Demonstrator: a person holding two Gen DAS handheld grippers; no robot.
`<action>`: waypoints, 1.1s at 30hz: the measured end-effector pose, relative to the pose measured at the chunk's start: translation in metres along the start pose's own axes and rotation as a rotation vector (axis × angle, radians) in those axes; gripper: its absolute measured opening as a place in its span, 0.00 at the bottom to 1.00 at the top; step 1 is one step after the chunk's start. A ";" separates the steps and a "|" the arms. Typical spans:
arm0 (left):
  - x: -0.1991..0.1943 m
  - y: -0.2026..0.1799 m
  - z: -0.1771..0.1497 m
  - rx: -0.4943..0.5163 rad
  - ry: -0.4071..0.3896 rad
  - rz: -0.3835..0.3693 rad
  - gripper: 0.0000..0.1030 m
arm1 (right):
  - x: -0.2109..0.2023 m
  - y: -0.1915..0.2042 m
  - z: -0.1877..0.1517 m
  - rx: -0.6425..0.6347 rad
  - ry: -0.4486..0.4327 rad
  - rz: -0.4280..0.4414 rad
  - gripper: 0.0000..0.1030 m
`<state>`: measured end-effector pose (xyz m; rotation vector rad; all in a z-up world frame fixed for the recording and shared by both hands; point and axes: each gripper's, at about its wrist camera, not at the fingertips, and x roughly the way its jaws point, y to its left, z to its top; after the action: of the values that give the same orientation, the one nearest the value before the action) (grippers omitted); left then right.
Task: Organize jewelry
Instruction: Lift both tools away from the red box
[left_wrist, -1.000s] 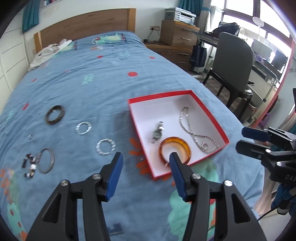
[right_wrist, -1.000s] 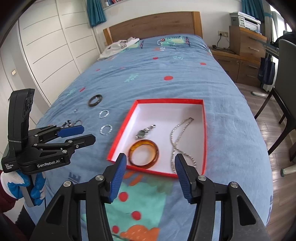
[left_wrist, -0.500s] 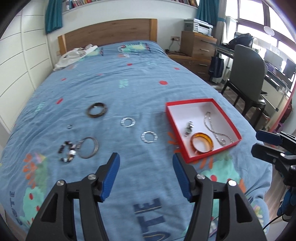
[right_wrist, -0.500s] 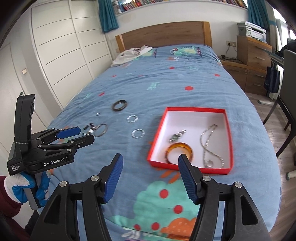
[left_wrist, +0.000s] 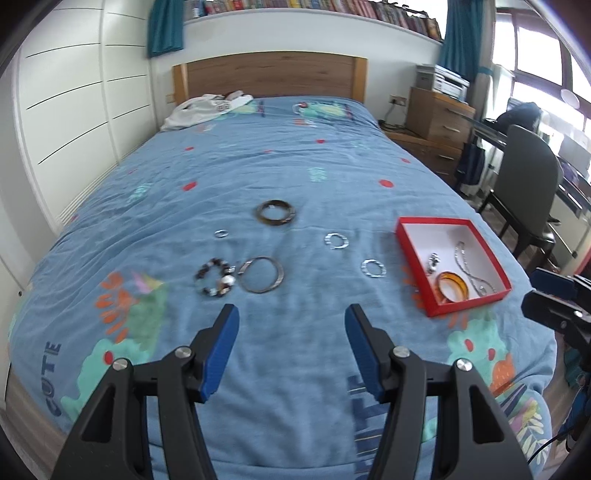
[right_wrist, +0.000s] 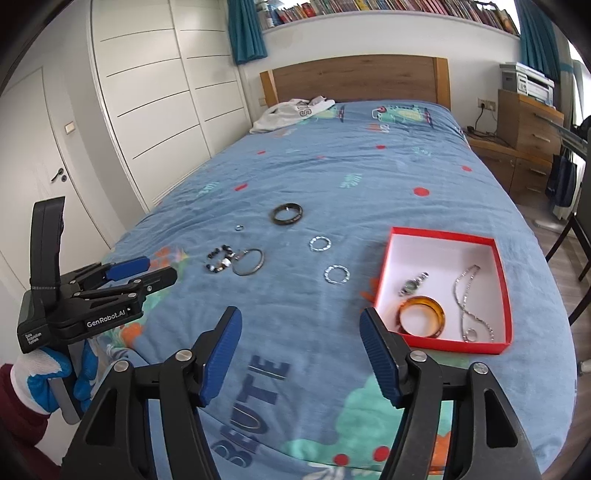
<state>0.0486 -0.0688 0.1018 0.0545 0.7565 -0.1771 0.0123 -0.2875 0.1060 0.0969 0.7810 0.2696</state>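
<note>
Left wrist view, left claw (left_wrist: 291, 325) spread, empty; beaded bracelet (left_wrist: 216, 280) ahead, well apart

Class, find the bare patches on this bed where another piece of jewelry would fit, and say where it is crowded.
Free: the near bedspread between the jewelry and the bed's foot; the wide stretch beyond the dark bangle toward the headboard; the box's far half. Crowded: the beaded bracelet touching the metal bangle.
</note>
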 end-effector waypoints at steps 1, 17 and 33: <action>-0.002 0.006 -0.002 -0.006 -0.001 0.008 0.56 | 0.001 0.007 0.000 -0.002 -0.002 -0.003 0.69; -0.002 0.097 -0.051 -0.162 0.097 0.189 0.56 | 0.032 0.075 -0.017 -0.095 0.014 -0.141 0.82; 0.040 0.124 -0.056 -0.203 0.156 0.282 0.56 | 0.086 0.093 -0.012 -0.154 0.065 -0.117 0.82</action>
<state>0.0613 0.0539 0.0322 -0.0187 0.9100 0.1746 0.0428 -0.1749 0.0560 -0.1028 0.8248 0.2214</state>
